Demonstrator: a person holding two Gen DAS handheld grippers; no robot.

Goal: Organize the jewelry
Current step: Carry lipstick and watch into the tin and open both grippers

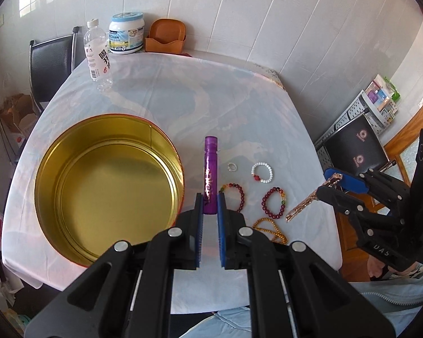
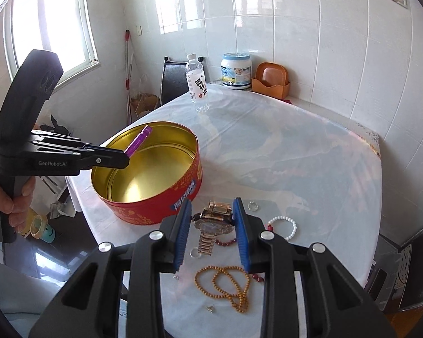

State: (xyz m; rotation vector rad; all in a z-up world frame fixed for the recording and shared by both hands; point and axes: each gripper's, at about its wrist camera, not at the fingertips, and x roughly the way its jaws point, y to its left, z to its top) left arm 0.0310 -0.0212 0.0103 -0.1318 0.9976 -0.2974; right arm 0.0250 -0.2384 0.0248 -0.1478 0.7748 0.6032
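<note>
A: What do the grippers carry?
B: The left gripper [image 1: 210, 202] clamps a purple tube [image 1: 210, 169]; the right gripper [image 2: 213, 219] grips a gold watch [image 2: 213, 221].
A: And the tin [image 1: 46, 169]?
B: It sits empty on the table [image 1: 183, 90], beside a white bracelet [image 1: 262, 171], dark red bracelets [image 1: 273, 202], a ring [image 1: 232, 166] and a bead necklace [image 2: 225, 284].

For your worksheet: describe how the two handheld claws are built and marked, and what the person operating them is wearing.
Both the left claw and right claw are black linkage frames with silver rivets and ribbed blue pads. The left one carries white "GenRobot.AI" lettering on its side and has a black handle. The person wears pale blue clothing with a zip.
</note>
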